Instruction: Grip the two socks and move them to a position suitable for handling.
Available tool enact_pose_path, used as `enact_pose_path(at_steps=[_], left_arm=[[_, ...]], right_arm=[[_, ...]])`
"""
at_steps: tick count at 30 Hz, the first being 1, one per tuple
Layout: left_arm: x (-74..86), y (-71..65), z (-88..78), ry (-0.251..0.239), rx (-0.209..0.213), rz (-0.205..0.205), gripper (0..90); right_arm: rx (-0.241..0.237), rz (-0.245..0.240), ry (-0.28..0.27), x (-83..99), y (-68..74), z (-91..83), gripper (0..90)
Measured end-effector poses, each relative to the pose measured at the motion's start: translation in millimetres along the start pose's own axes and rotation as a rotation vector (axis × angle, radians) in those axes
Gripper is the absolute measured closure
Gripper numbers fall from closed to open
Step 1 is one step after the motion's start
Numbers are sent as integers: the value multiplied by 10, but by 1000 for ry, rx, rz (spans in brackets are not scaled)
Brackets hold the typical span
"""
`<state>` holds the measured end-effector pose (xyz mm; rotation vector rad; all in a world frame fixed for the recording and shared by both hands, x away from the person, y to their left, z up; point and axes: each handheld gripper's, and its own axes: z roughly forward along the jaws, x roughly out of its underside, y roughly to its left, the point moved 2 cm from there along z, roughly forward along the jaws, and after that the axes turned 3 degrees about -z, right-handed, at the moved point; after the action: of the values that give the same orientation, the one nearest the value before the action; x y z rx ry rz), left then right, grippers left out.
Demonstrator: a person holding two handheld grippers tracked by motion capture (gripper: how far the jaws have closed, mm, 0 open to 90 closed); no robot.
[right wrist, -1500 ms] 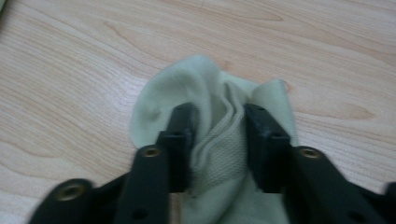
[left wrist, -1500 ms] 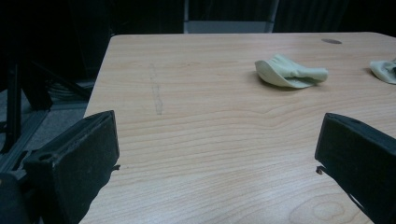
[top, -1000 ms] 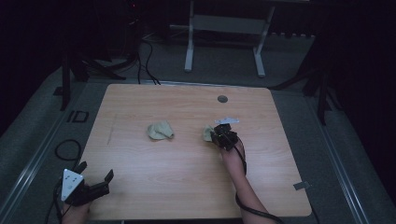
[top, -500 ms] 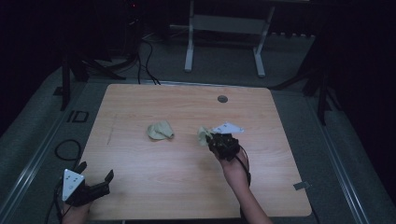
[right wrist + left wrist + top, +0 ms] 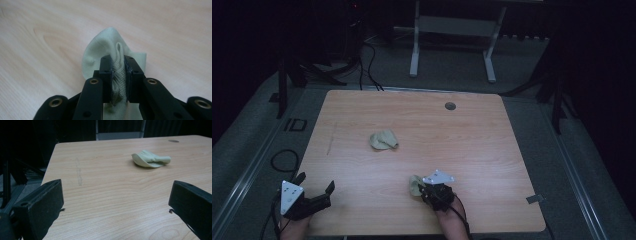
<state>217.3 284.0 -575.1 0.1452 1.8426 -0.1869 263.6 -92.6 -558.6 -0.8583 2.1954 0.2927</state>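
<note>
Dim grey floor and dark stands surround the pale wooden surface (image 5: 492,150) on which we work, a small round hole (image 5: 450,106) set near its far edge. Our right gripper (image 5: 428,188) sits low over the near part of the surface, and its jaws are clenched on a pale green sock (image 5: 110,47): in the right gripper view the two black pads press a bunched fold of the knit between them, while the rest of the cloth spreads out just ahead of the jaws and rests on the wood. From the high view the held sock (image 5: 414,184) pokes out at the left side of this gripper, under its grey three-cornered plate. Our left gripper (image 5: 314,195) waits at the near left corner of the surface, well apart from the right one, its jaws standing wide and released with nothing between them. A second sock (image 5: 150,158), crumpled into a small heap, lies ahead of the left gripper and a little to its right, well beyond the jaws; in the high view it (image 5: 383,140) lies near the middle of the surface, far from both grippers.
</note>
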Motion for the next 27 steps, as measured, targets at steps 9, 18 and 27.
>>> enact_pose_path(at_steps=[9, 18, 27], left_arm=[[-14, -125, 43, 18, 84, -11, 0], [-41, -292, 63, 91, 136, 17, 0], [-224, -924, 101, 163, 488, 199, 387]], right_arm=[[-53, 6, 13, 105, 275, 169, 719], [-86, -60, -16, -38, 413, 144, 507], [-128, -41, -101, -283, 266, -222, 414]])
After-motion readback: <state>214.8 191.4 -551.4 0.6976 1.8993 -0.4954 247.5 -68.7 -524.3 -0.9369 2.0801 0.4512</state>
